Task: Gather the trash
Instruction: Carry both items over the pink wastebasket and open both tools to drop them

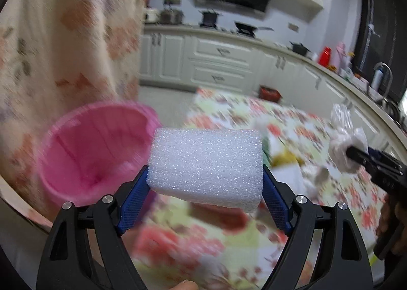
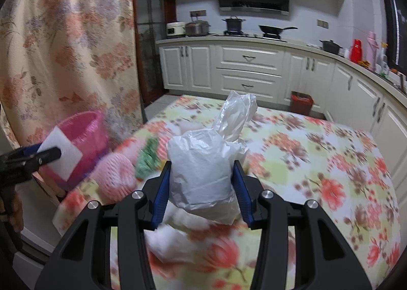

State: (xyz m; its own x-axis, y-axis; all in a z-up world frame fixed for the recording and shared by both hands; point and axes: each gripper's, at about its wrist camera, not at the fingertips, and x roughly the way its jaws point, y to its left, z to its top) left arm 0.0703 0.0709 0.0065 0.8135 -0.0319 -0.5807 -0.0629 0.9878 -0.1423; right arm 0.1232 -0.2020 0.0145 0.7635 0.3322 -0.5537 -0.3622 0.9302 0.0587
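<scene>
Foam block: held in the left gripper (image 1: 205,183), the white foam block (image 1: 206,162) sits squeezed between the two blue pads, lifted off the flowered counter (image 1: 193,246) and carried level, so it looks ready to be dropped rather than set down.
Pink bin: the pink bin (image 1: 94,150) stands just to the left of the foam, mouth tipped towards the camera; I'd judge it is the place for the rubbish, which is why the foam is aimed that way.
Far side, left view: the right gripper (image 1: 352,153) shows at the right edge, closed on a crumpled white plastic bag (image 1: 343,147) held above the counter.
Right view, bag: the right gripper (image 2: 202,183) pinches the plastic bag (image 2: 203,170) at its bulky middle, the loose top standing up above the pads; holding it there keeps the bundle from unfolding.
Right view, counter: a pink foam net (image 2: 114,175) and something green (image 2: 148,155), too blurred to name, lie beside the bin (image 2: 86,142), so collecting is not finished.
Right view, other hand: the left gripper (image 2: 52,153) holds the foam (image 2: 61,157) right in front of the bin's rim.
Risk: both loads are light and could slip if the grip eases before they are over the bin.
</scene>
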